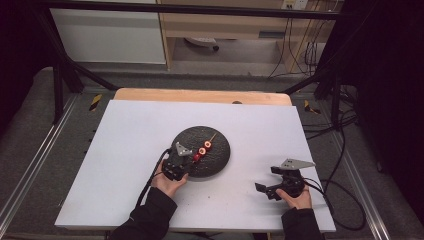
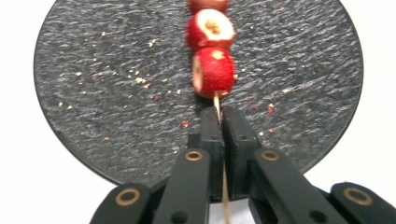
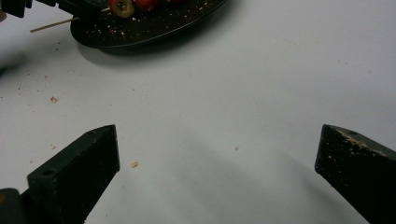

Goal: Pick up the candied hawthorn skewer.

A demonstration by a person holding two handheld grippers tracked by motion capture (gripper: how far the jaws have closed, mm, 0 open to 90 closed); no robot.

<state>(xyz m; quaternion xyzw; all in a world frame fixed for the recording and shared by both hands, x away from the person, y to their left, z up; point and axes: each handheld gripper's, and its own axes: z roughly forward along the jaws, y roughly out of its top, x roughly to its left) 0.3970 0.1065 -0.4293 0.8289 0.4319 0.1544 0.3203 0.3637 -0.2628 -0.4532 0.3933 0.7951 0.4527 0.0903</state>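
In the left gripper view we see the left gripper's [image 2: 219, 123] jaws pressed together on the bare end of a thin wooden skewer [image 2: 217, 103] — the stick runs down between the two black pads and comes out below them. Just past the tips sits a red fruit piece [image 2: 213, 72] threaded on the stick, with a second piece [image 2: 210, 29] touching it farther along. The skewer lies across a round dark slate plate [image 2: 93, 93] dusted with pale and red crumbs. From the high view we place that plate [image 1: 220, 155] near the middle of the white table [image 1: 125, 140], the left gripper [image 1: 176, 162] at its near-left edge. The right gripper [image 3: 217, 154] hovers over bare table with its jaws wide apart, nothing between them — it sits [image 1: 282, 182] well to the right of the plate
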